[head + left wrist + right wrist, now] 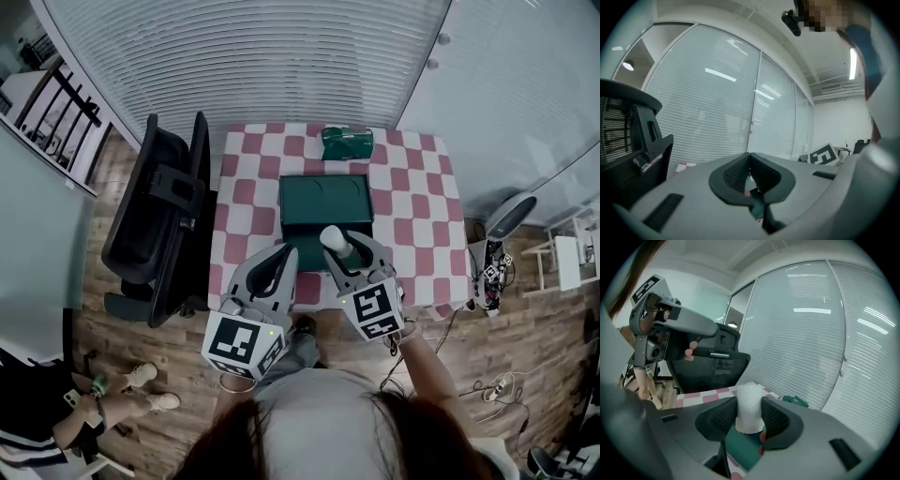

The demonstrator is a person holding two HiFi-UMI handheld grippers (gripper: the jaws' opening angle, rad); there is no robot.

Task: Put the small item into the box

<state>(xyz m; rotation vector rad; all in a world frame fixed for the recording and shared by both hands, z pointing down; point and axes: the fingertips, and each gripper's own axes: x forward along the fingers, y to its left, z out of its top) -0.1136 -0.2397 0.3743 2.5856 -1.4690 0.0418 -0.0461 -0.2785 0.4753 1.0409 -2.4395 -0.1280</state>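
A small white roll (335, 240) sits between the jaws of my right gripper (342, 244), which is shut on it and holds it above the near part of the open green box (325, 181). The box lies in the middle of the pink-and-white checkered table (412, 202). In the right gripper view the white roll (749, 411) stands upright between the dark pads (776, 420), with the green box (740, 448) below. My left gripper (284, 255) hovers at the table's near edge just left of the box, its jaw tips touching and nothing between them; in its own view the left gripper (749, 157) is shut too.
A green packet (347, 142) lies at the table's far edge. A black office chair (164, 216) stands close against the table's left side. A fan (511, 217) and cables sit on the floor to the right. Another person's feet (141, 375) are at lower left.
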